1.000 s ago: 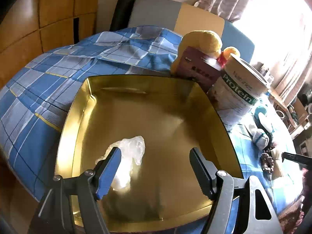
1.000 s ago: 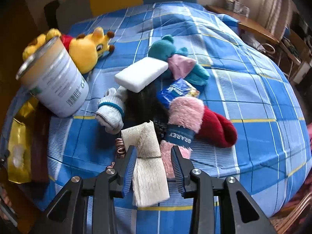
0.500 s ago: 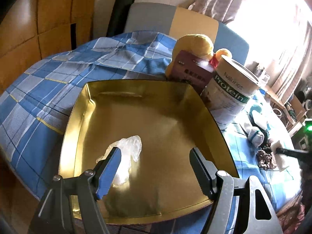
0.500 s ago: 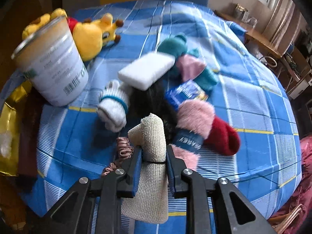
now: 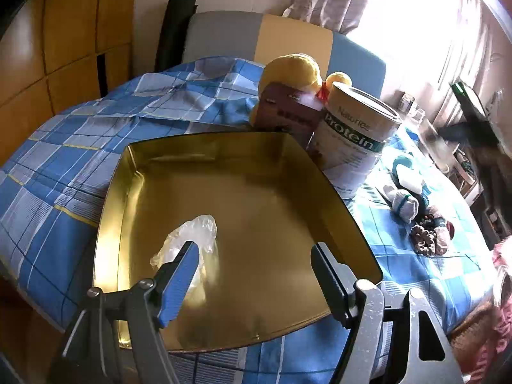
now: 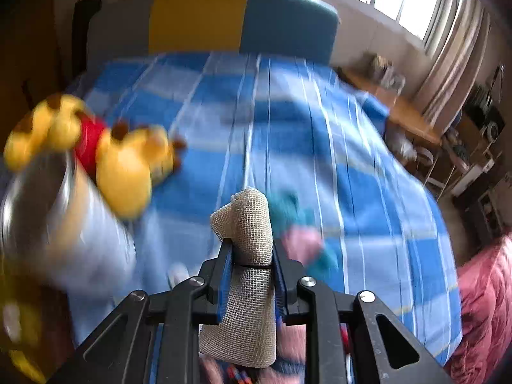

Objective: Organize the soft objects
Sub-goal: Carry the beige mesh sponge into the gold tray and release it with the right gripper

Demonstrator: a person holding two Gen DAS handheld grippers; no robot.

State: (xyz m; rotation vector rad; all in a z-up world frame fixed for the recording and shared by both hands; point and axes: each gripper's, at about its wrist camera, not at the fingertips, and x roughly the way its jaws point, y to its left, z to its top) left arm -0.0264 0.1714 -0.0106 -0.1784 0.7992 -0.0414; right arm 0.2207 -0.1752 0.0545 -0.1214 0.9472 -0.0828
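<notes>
Our right gripper [image 6: 249, 259] is clamped tight on a beige mesh cloth roll [image 6: 244, 275], jaws pressed to both its sides at a dark band; the roll's folded top sticks up past the fingertips and its lower end hangs below, clear of the blue checked bedspread [image 6: 288, 134]. The right wrist view is motion-blurred. Behind the roll we make out a yellow plush toy [image 6: 128, 172] by a white canister [image 6: 73, 224], and teal and pink soft items [image 6: 300, 240] on the bedspread. Our left gripper [image 5: 256, 275] hangs wide open and empty over a gold metal tray [image 5: 339, 204]; a crumpled clear plastic bag [image 5: 192, 240] lies in the tray near the left finger. Beside the tray stands the protein canister [image 5: 355, 140], with a white sock [image 5: 404, 204] and a brown scrunchie [image 5: 422, 240] further right.
</notes>
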